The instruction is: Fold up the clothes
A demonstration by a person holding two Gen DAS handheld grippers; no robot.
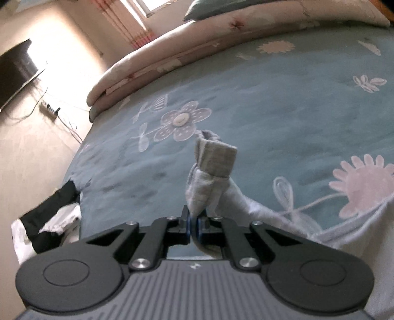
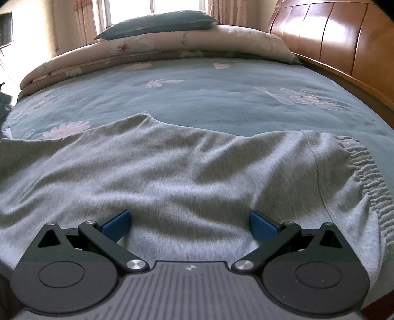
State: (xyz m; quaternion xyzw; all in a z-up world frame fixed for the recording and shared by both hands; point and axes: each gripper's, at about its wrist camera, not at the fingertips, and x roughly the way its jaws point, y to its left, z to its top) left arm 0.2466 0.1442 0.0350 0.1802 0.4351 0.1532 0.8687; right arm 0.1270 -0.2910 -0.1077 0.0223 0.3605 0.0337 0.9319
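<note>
Grey pants [image 2: 172, 167] lie spread on the blue floral bedspread [image 2: 209, 98], with the elastic waistband [image 2: 369, 172] at the right. My right gripper [image 2: 189, 225] is open, its blue pads just above the cloth near the front edge. In the left wrist view my left gripper [image 1: 193, 220] is shut on the bunched leg end of the grey pants [image 1: 211, 177], whose ribbed cuff [image 1: 218, 157] stands up above the fingers. The rest of the leg trails off to the right [image 1: 320, 233].
A folded pink quilt [image 2: 160, 53] and a teal pillow [image 2: 160, 23] lie at the far side of the bed. A wooden headboard [image 2: 344, 41] is at the right. Black and white clothes [image 1: 54, 216] hang off the bed's left edge. A TV [image 1: 14, 73] and power strip [image 1: 49, 109] are beyond.
</note>
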